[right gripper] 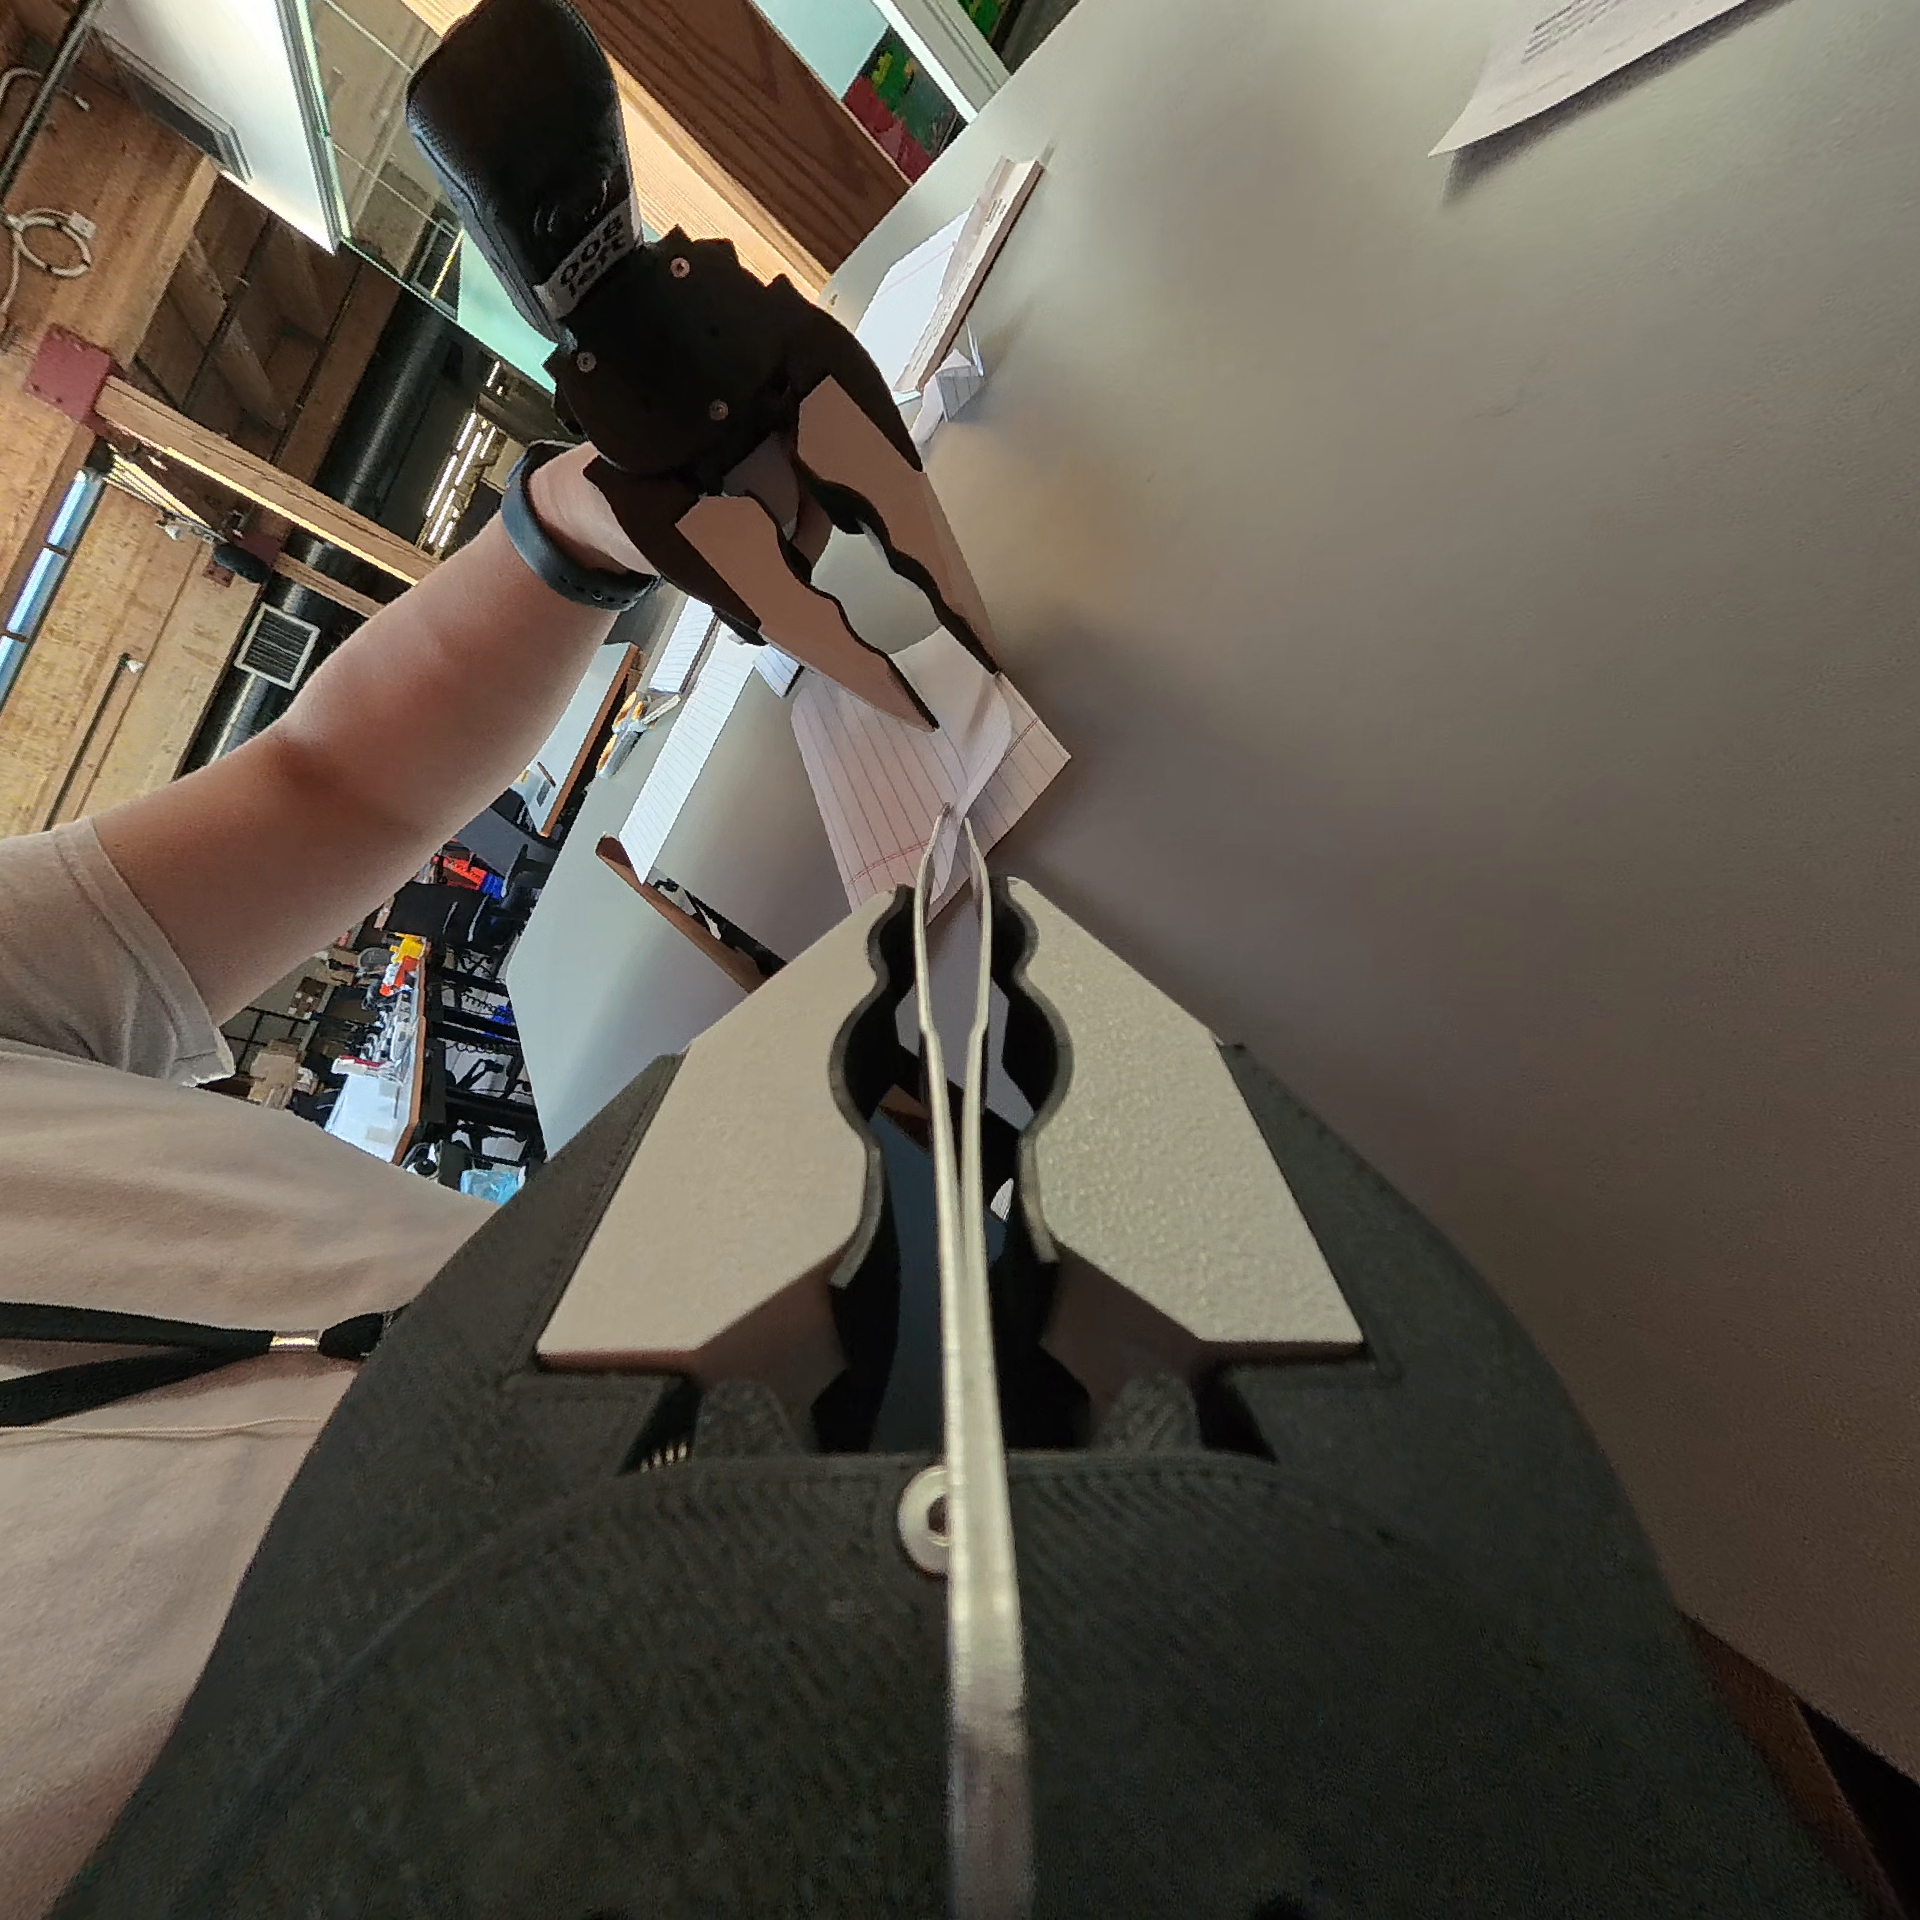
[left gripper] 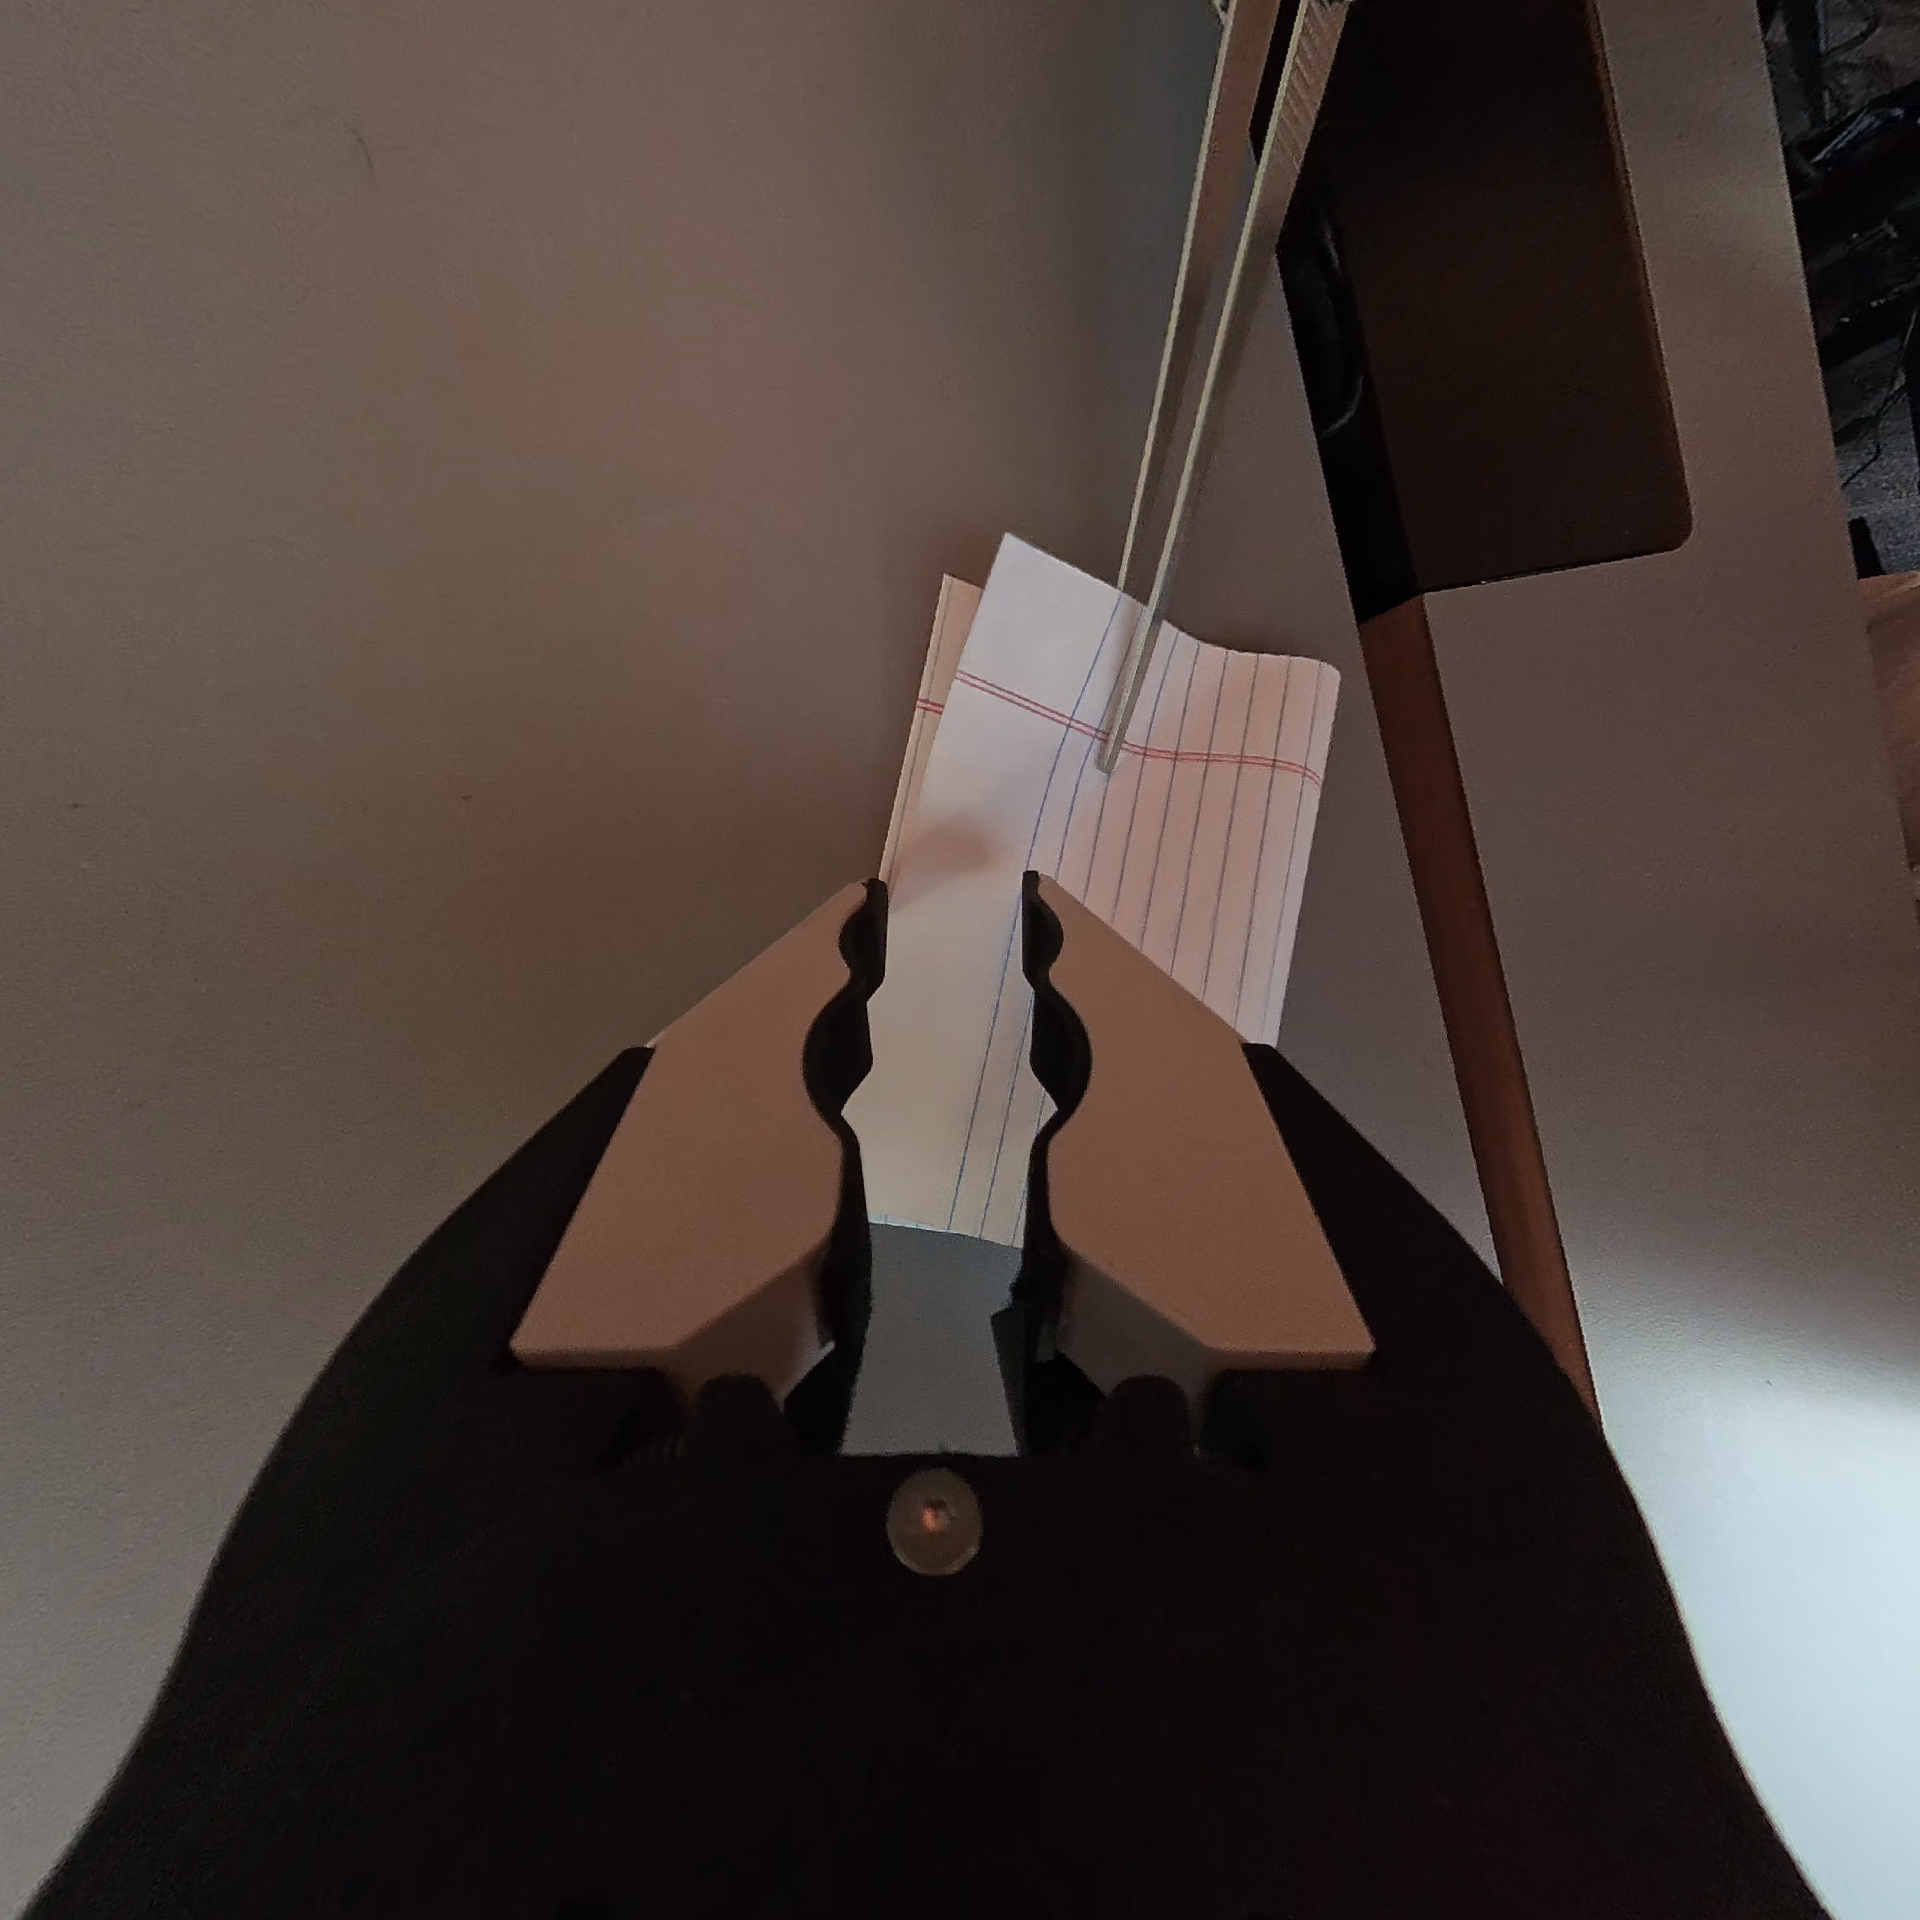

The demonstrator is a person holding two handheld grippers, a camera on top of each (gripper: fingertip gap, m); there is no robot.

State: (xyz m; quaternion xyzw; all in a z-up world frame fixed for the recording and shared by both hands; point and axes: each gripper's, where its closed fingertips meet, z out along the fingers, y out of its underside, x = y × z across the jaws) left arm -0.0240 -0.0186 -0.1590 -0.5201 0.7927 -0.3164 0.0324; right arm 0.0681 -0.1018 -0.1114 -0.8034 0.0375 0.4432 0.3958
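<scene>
A folded sheet of lined paper (left gripper: 1174, 831) lies on a white table (left gripper: 416, 520). My left gripper (left gripper: 951, 894) is open, with its fingers straddling the paper's near fold. In the right wrist view it (right gripper: 956, 691) stands tilted, tips down on the paper (right gripper: 894, 790). My right gripper (right gripper: 951, 894) is shut on metal tweezers (right gripper: 982, 1610) that run forward between its fingers. The tweezers' tips rest on the paper near its red margin line. They also show in the left wrist view (left gripper: 1234, 125), coming down from the top.
A wooden table edge (left gripper: 1475, 987) runs along the right, with a dark flat panel (left gripper: 1507, 312) above it. A lined pad (right gripper: 977, 260), a small folded paper (right gripper: 951, 390) and a printed sheet (right gripper: 1579, 73) lie farther off. A person's forearm (right gripper: 364, 727) reaches in from the left. About 15 cm separates my left fingertips from my right.
</scene>
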